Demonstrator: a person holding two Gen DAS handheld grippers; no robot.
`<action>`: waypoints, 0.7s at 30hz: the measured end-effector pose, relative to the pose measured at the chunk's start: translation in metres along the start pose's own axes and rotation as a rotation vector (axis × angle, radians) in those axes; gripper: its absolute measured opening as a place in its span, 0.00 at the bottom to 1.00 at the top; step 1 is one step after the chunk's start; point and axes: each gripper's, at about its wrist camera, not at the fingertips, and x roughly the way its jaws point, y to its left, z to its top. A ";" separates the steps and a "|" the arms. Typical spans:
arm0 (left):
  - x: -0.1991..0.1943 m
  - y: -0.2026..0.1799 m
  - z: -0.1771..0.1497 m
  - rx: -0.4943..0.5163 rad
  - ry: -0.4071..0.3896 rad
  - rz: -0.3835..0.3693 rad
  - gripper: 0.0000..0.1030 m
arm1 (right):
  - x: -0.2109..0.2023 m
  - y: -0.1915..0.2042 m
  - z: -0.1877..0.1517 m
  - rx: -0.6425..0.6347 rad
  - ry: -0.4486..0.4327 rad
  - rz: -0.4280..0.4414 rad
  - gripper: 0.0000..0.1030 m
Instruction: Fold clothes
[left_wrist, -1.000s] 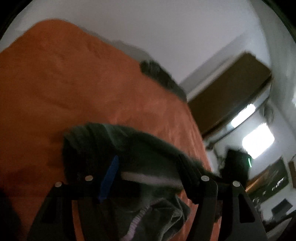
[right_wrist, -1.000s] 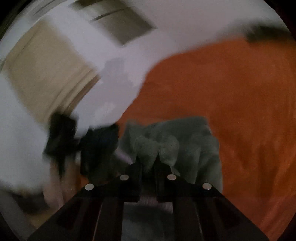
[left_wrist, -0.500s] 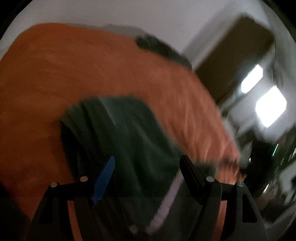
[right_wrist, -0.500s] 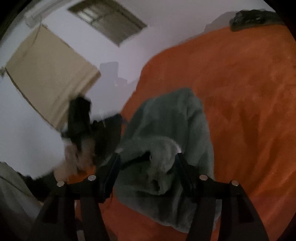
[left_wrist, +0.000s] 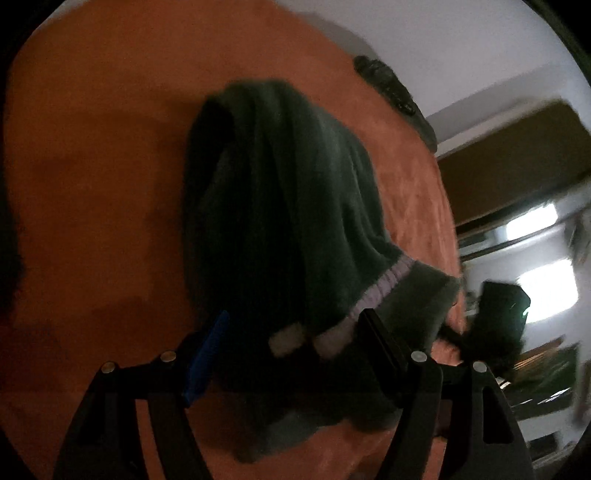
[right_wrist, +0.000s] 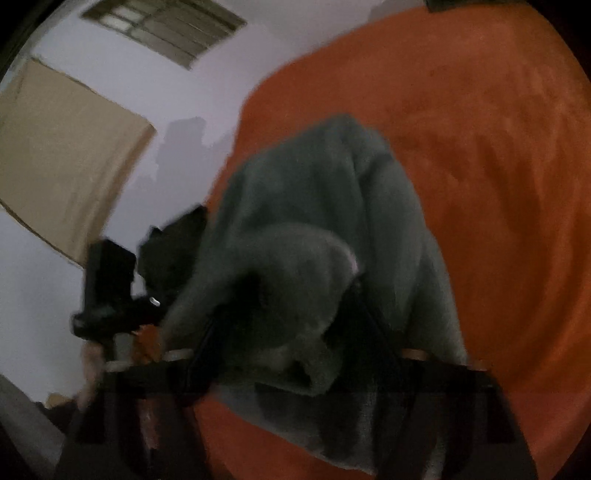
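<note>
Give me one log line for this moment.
green garment: bunched on orange bedspread | left gripper: open, straddling pale band | right gripper: fingers just closing, fold between them
</note>
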 end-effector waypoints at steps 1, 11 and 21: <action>0.006 -0.004 -0.003 0.021 0.010 0.023 0.50 | 0.004 0.005 -0.001 -0.023 0.011 -0.030 0.16; -0.013 -0.004 -0.019 0.067 -0.029 0.008 0.22 | -0.026 0.051 -0.023 -0.274 -0.156 -0.105 0.11; -0.020 0.008 -0.030 0.016 -0.039 -0.060 0.49 | -0.011 0.042 -0.024 -0.285 -0.078 -0.091 0.74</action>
